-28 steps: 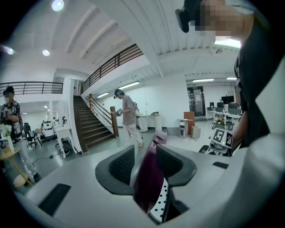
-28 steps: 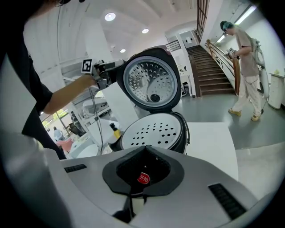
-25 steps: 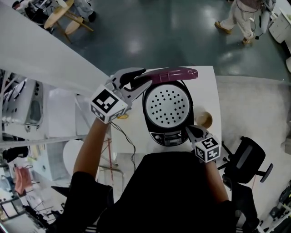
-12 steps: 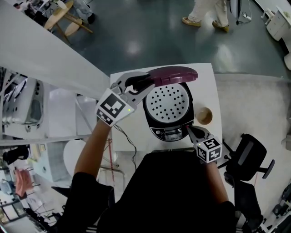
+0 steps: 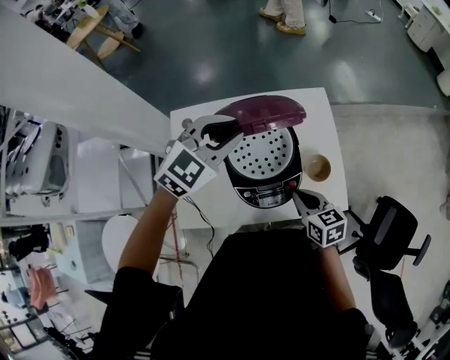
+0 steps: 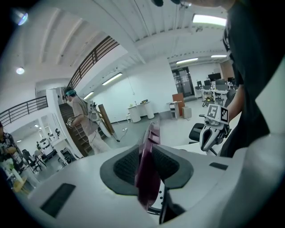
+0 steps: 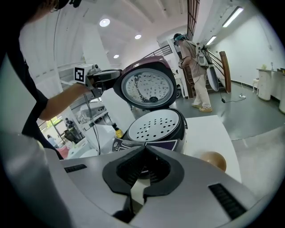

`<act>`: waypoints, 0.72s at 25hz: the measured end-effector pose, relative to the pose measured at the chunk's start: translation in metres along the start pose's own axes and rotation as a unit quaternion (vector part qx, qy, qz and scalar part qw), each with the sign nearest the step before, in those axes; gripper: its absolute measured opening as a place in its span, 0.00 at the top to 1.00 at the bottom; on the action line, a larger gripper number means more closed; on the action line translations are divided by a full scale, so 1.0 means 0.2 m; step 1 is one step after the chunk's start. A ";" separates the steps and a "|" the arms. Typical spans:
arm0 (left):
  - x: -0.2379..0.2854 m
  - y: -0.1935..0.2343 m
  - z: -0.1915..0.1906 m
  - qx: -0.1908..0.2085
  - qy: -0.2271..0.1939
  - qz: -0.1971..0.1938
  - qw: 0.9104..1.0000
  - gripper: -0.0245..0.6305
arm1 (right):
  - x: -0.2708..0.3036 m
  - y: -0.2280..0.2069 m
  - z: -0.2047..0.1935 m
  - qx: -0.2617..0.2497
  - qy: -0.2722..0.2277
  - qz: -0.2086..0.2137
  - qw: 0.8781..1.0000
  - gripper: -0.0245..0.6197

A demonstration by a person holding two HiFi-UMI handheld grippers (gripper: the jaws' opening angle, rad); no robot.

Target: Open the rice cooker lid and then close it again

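A black rice cooker [image 5: 266, 165] stands on the white table [image 5: 325, 126] with its purple lid [image 5: 266, 111] raised behind the perforated inner plate. My left gripper [image 5: 223, 130] is at the lid's left edge. In the left gripper view the lid edge [image 6: 147, 182] runs between the jaws, which are closing on it; the pads stand close on both sides. My right gripper [image 5: 296, 193] is shut and holds nothing, its tips by the cooker's front right corner. In the right gripper view the cooker [image 7: 153, 127], the raised lid [image 7: 144, 87] and the left gripper [image 7: 107, 75] lie ahead of the shut right gripper [image 7: 145, 149].
A small brown round thing [image 5: 318, 167] sits on the table right of the cooker. A cable [image 5: 200, 214] hangs off the table's left front. A black office chair [image 5: 383, 242] stands at the right. A person's feet [image 5: 285, 17] show on the floor beyond.
My left gripper has slid in along the lid's left edge and its jaws have narrowed around it. More of the lid's purple top shows now. The right gripper has shifted a little beside the cooker's front.
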State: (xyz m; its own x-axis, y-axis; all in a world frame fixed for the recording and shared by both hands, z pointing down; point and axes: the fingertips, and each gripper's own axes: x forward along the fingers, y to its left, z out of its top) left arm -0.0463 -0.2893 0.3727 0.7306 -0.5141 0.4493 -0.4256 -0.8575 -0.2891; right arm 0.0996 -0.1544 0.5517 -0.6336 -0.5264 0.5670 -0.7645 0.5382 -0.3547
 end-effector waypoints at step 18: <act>0.02 -0.31 -0.15 -0.004 0.020 -0.044 0.999 0.86 | -0.03 0.07 -0.01 0.002 -0.021 -0.014 1.000 0.96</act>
State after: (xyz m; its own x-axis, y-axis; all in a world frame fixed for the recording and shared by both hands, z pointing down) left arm -0.0327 -0.2399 0.4176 0.7430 -0.4379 0.5062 -0.3653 -0.8990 -0.2415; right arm 0.0932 -0.1426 0.5445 -0.6156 -0.5695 0.5446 -0.7831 0.5197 -0.3417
